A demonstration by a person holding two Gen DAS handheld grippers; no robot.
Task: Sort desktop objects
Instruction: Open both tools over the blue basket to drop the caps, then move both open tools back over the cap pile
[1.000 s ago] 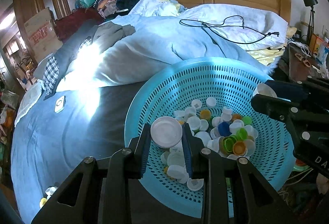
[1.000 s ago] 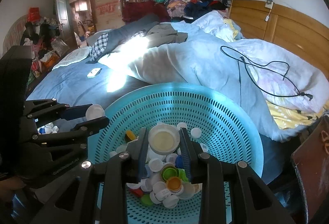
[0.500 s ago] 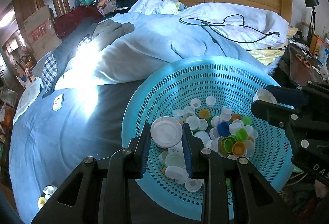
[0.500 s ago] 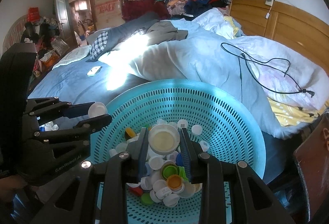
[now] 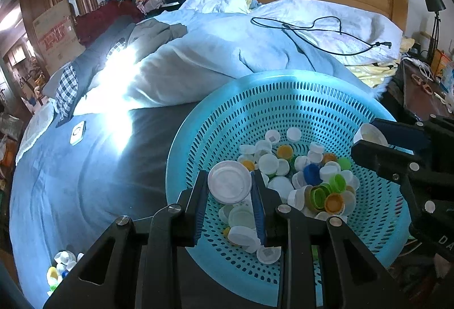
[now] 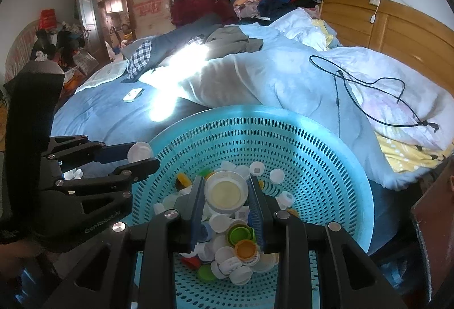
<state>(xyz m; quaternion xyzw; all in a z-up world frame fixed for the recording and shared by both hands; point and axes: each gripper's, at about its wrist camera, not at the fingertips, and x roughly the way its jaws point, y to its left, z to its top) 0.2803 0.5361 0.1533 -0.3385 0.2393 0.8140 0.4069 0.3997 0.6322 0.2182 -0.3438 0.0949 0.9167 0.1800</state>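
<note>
Above a turquoise perforated basket (image 5: 326, 98) on the bed, left gripper (image 5: 229, 184) clamping 1 white lid (image 5: 229, 181), right gripper (image 6: 226, 191) pinching 1 cream-centred lid (image 6: 226, 192), loose bottle caps (image 6: 235, 246) lying piled below in the basket.

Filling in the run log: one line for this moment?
left gripper: shut on white lid | right gripper: shut on cream-lined lid | both over blue basket
</note>
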